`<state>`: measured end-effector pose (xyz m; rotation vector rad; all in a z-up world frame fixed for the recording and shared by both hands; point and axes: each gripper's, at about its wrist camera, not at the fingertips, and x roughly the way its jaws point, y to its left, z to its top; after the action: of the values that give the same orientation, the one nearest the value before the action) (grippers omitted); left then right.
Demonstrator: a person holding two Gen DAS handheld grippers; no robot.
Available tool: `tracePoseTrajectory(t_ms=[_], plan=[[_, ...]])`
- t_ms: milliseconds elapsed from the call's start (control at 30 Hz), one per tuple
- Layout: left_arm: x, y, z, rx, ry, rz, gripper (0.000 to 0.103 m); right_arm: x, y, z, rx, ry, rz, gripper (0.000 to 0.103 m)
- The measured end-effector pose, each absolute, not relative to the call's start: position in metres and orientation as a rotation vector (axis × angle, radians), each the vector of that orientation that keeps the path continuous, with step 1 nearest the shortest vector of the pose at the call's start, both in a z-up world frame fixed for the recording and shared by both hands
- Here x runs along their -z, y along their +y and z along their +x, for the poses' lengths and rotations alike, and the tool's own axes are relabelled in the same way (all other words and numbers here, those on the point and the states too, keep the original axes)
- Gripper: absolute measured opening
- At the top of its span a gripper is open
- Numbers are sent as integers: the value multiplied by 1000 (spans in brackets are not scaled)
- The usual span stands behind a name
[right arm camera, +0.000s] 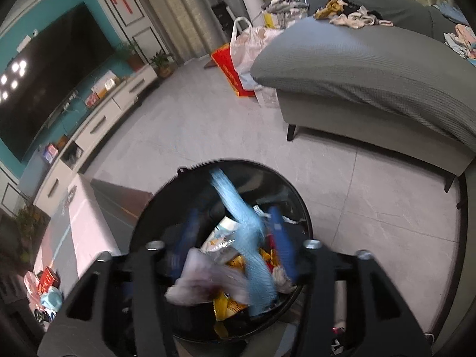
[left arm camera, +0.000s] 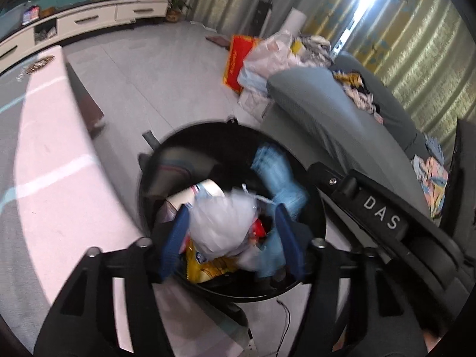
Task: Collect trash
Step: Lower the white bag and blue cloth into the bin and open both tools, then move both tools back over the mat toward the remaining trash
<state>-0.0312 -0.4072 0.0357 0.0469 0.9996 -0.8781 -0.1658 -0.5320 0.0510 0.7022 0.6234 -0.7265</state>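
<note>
From the left wrist, the left gripper (left arm camera: 232, 238) hangs over the round black trash bin (left arm camera: 315, 238), its blue-padded fingers (left arm camera: 174, 244) spread apart. A crumpled clear plastic bag (left arm camera: 220, 223) lies blurred between them, and neither pad presses on it. Beneath it in the bin sit a yellow printed wrapper (left arm camera: 205, 270), a white cup-like container (left arm camera: 196, 193) and a light blue mesh sleeve (left arm camera: 276, 175). Only this view shows the other black tool body marked "DAS" (left arm camera: 380, 211) at the right, and the long pale low table (left arm camera: 53, 160) at the left.

From the right wrist, the right gripper (right arm camera: 235, 244) also stands over the bin (right arm camera: 297, 205) with fingers (right arm camera: 282, 241) parted. The blue mesh sleeve (right arm camera: 250, 238) runs blurred between them, close to the right pad; whether it touches I cannot tell. Only here appear the dark wall television (right arm camera: 50, 74) and the whole grey sofa (right arm camera: 372, 71).
</note>
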Motion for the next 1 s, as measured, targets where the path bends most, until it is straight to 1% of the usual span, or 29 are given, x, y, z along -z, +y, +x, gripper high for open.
tracePoseTrajectory(t_ms=[33, 100, 167, 233, 267, 400, 567, 667, 767, 867, 933, 1000], plan=[[-42, -400, -30, 873, 982, 31, 70, -54, -531, -168, 726, 603, 702, 66], [-55, -384, -27, 855, 951, 4, 86, -60, -529, -172, 726, 559, 711, 82], [-70, -360, -25, 827, 902, -30, 87, -67, -526, -174, 711, 508, 710, 86], [-85, -333, -23, 791, 858, -65, 93, -73, -521, -172, 687, 478, 698, 90], [-91, -319, -22, 775, 836, -84, 95, -77, -518, -171, 678, 463, 688, 94], [-115, -245, -16, 638, 750, -152, 100, -94, -499, -164, 643, 408, 633, 100], [-129, -150, -11, 430, 674, -184, 100, -107, -468, -144, 552, 387, 574, 100], [-128, -88, -6, 295, 648, -191, 100, -112, -446, -128, 503, 388, 528, 100], [-115, -41, 1, 186, 657, -178, 100, -115, -422, -111, 445, 393, 472, 100], [-92, 2, 5, 139, 685, -221, 100, -115, -394, -91, 374, 410, 425, 100], [-74, 22, 8, 106, 709, -284, 100, -112, -375, -78, 319, 432, 391, 100], [-63, 34, 18, 107, 757, -283, 100, -110, -355, -66, 277, 456, 354, 100]])
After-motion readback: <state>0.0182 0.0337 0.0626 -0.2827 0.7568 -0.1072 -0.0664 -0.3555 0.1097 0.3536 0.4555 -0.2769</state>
